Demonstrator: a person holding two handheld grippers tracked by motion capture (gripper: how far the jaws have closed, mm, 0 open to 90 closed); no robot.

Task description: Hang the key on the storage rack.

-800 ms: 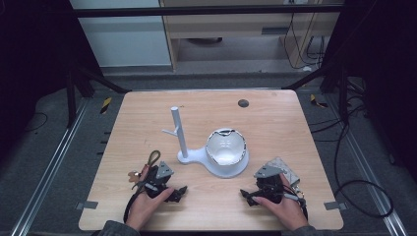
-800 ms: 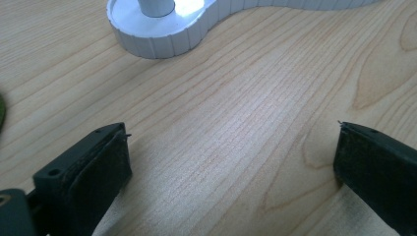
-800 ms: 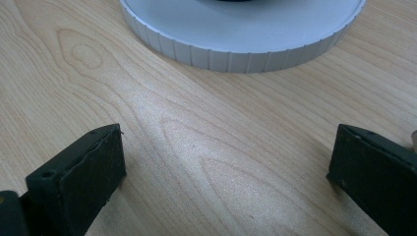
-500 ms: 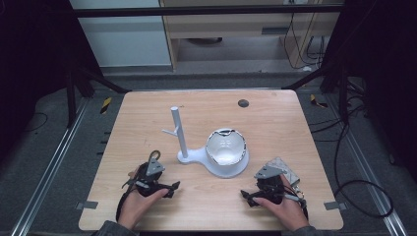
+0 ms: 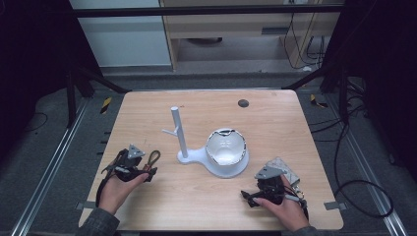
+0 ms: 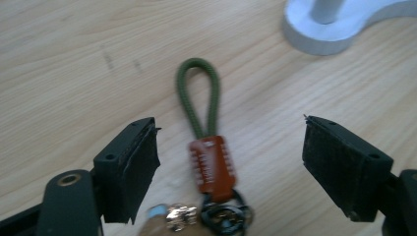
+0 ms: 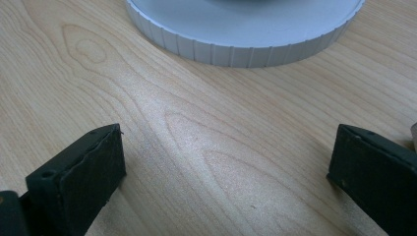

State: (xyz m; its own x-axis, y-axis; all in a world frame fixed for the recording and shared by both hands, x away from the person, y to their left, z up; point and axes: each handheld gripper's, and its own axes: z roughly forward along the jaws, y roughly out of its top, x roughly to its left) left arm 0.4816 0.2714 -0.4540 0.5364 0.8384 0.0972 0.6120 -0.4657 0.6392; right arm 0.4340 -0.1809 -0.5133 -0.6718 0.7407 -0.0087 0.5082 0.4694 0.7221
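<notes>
since the earlier frame the left gripper [image 5: 149, 173] slid toward the surface's [image 5: 275, 123] left edge, fingers [image 6: 132, 164] wide, straddling but not gripping the green-corded, brown-tabbed keychain [image 6: 209, 160]; closing squarely on the tab seemed best. the right gripper [image 5: 248, 198] gaped empty.

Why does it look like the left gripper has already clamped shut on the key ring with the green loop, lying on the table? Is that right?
Not quite. In the left gripper view the left gripper is open: its pads stand apart from the key ring, which lies between them on the table.
</notes>
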